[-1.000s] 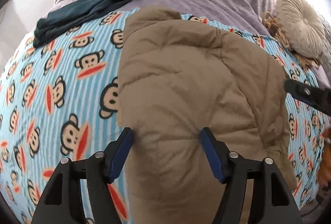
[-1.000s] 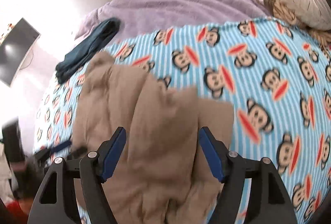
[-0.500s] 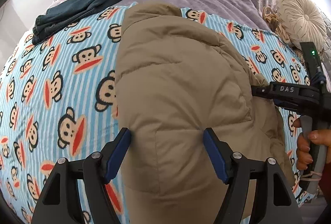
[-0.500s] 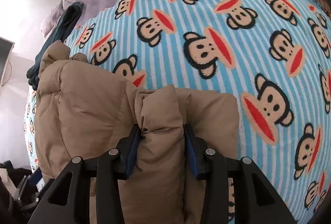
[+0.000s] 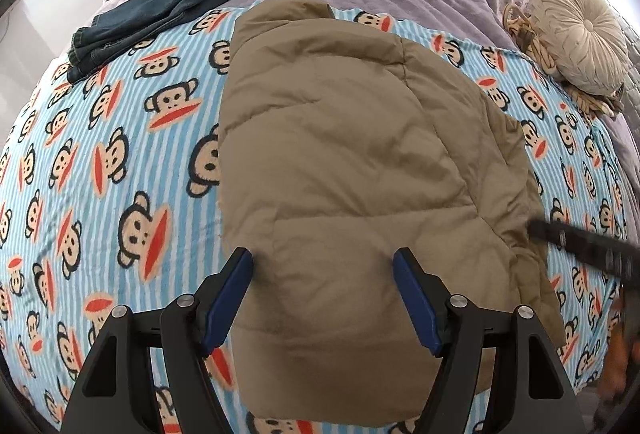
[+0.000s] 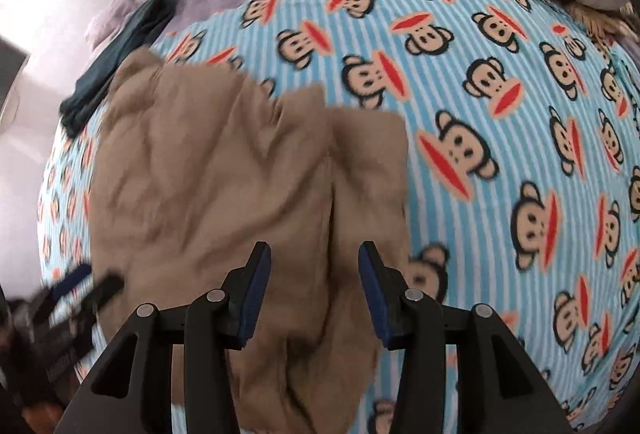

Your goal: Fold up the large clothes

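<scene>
On the bed's monkey-print blanket (image 5: 120, 161) lies the tan puffer jacket (image 5: 344, 161), both claws apart above it, left claw (image 5: 323, 298) wide, right claw (image 6: 314, 290) opening.

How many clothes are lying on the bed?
2. A tan puffy jacket lies in the middle of the monkey blanket; folded dark jeans sit at its far left edge. More may be hidden.

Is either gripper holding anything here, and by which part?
Nothing is held. The left gripper stands open over the jacket; the right gripper is opening, its pads off the fabric.
</scene>
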`<action>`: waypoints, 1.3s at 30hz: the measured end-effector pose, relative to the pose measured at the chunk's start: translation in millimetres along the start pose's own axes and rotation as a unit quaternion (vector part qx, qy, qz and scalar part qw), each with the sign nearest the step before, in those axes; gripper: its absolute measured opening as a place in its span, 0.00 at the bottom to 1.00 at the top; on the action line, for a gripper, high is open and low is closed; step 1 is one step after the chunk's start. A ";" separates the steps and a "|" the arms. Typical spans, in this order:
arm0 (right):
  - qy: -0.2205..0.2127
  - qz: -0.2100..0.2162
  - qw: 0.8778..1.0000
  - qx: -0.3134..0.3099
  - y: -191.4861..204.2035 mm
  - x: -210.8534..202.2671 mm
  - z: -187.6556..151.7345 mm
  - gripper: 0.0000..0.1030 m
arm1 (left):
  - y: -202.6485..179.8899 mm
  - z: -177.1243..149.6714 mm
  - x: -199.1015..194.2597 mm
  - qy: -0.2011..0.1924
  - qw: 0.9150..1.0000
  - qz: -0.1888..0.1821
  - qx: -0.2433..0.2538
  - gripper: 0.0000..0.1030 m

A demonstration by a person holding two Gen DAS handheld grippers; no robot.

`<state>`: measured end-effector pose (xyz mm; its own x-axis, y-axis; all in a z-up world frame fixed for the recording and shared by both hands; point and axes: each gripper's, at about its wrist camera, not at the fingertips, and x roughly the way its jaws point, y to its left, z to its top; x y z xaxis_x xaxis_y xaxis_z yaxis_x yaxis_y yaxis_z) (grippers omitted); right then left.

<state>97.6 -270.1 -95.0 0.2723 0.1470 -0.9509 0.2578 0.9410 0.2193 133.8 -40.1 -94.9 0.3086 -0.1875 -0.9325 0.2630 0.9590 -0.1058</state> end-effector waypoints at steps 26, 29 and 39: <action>0.025 0.022 0.999 0.036 -9.9 -47.1 -88.5 0.54 | 2.7 -49.1 -52.3 0.020 1.000 0.001 0.006 0.71; 0.026 0.028 0.998 0.040 -8.8 -50.8 -93.7 0.54 | 4.7 -56.1 -62.0 0.018 1.000 0.001 0.003 0.71; -0.007 0.039 0.999 0.020 9.9 -85.4 -91.5 0.69 | 13.0 -74.1 -100.2 -0.011 1.000 0.014 -0.007 1.00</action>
<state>-7.9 -245.4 -31.6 0.3066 0.2147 -0.9273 0.2719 0.9139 0.3015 38.6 6.8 -28.4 0.3366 -0.1655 -0.9270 0.2420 0.9666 -0.0847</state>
